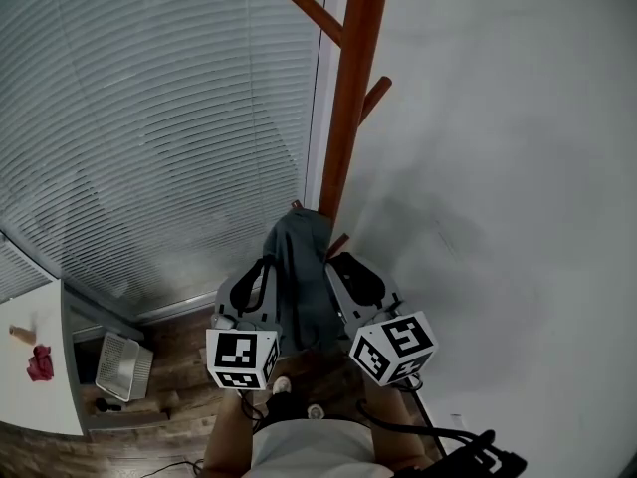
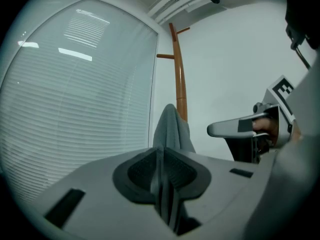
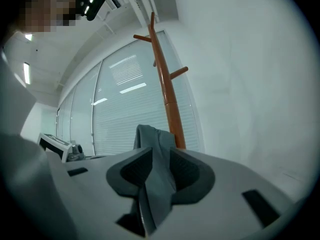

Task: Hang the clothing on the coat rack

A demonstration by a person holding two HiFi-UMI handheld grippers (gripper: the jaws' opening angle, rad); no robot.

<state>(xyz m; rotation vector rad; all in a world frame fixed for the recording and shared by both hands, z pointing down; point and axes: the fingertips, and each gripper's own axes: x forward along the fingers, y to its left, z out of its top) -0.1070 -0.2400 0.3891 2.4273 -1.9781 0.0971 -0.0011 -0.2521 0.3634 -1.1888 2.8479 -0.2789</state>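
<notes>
Head view: one reddish-brown wooden coat rack (image 1: 343, 98) rises with three pegs showing. One grey cloth garment (image 1: 299, 262) hangs just beside the rack's lower pole, between two grippers: the left gripper (image 1: 261, 272) on one side and the right gripper (image 1: 336, 270) on the other.

Left gripper view: its jaws are pressed together, pinching a thin edge of the garment (image 2: 171, 126), which rises in front of the rack; two pegs show.

Right gripper view: its jaws stand spread, and a fold of the garment (image 3: 157, 171) lies between them, below the rack's two visible pegs.
</notes>
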